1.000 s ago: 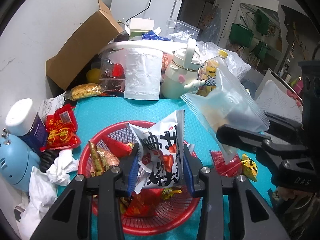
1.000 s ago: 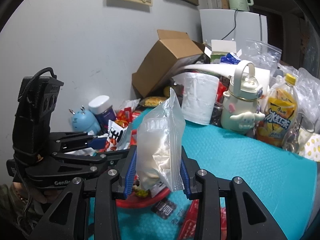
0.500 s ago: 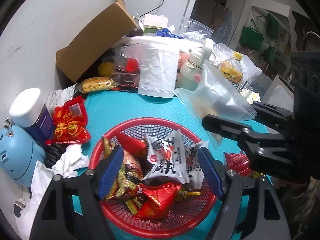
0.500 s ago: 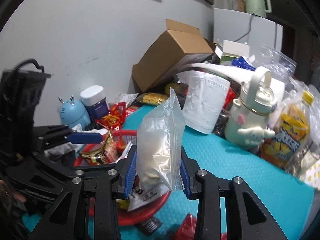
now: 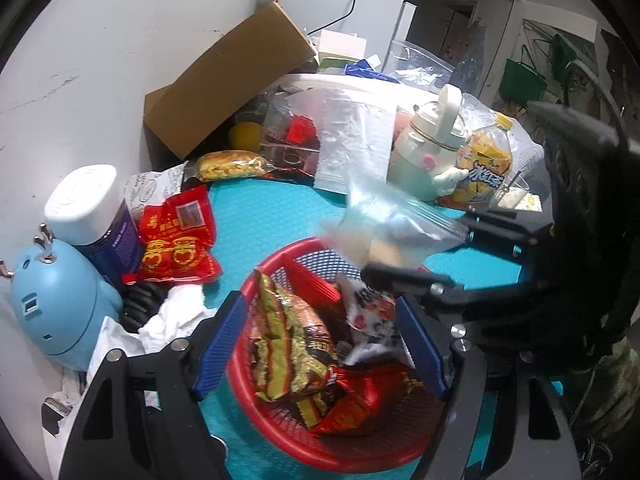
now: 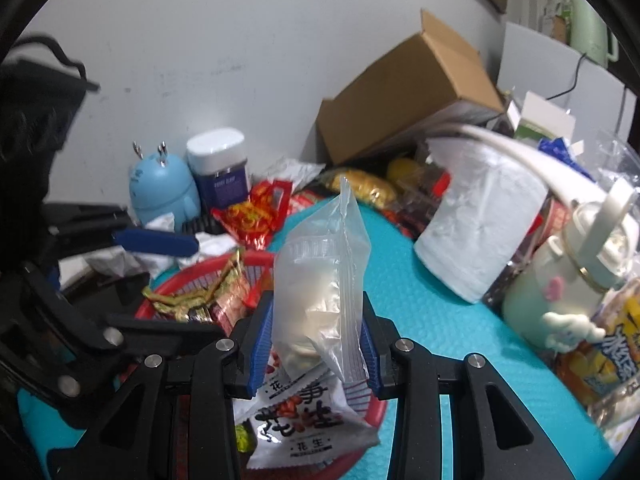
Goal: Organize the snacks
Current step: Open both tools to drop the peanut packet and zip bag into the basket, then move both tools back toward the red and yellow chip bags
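Note:
A red mesh basket [image 5: 296, 444] on the teal mat holds several snack packets, among them a white peanut packet [image 6: 304, 424] and a gold-brown packet [image 5: 280, 344]. My left gripper [image 5: 320, 348] is open and empty just above the basket. My right gripper [image 6: 316, 344] is shut on a clear zip bag [image 6: 324, 280] with pale contents and holds it upright over the basket's right side. That bag also shows in the left wrist view [image 5: 392, 224]. A red packet [image 5: 176, 240] lies on the mat left of the basket.
A blue gadget [image 5: 52, 304] and a white-capped jar [image 5: 88, 208] stand at the left with crumpled tissue [image 5: 172, 316]. Behind are a cardboard box [image 5: 232, 76], a paper roll [image 6: 480, 220], a pale green kettle-shaped bottle [image 5: 428, 152] and a yellow drink bottle [image 5: 484, 164].
My left gripper has opened and dropped the white peanut packet into the basket, then drawn back. My right gripper has carried the clear bag left, over the basket.

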### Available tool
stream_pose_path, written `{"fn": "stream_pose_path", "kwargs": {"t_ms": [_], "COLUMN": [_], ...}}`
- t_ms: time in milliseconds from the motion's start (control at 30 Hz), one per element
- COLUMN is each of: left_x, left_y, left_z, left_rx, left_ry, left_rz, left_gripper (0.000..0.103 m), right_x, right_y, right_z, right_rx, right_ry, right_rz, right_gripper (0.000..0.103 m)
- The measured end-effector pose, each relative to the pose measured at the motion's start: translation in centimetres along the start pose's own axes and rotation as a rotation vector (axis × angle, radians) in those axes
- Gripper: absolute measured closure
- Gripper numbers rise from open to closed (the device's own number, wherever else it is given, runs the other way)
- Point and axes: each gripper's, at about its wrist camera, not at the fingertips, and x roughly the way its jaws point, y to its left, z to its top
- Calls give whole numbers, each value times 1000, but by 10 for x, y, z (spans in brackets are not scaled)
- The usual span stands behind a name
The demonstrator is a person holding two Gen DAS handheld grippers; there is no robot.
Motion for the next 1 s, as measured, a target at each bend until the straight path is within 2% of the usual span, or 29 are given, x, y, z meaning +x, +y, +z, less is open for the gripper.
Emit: {"fn": "stream_pose_path", "kwargs": {"t_ms": [267, 667, 1000], "left_x": [4, -4, -29], "left_y": [4, 0, -18], "left_z": [-1, 3, 9], "left_rx": [1, 14, 45], "left_ry": [10, -9, -53], "left_rz": [10, 23, 55], "left_gripper": [27, 27, 27], "right_x": [18, 1, -39], "right_y": [6, 4, 5], "right_z": [-12, -14, -14], "right_rx": [8, 55, 93], "right_ry": [88, 56, -9], "right_rz": [40, 24, -22], "right_gripper": [68, 62, 60]}}
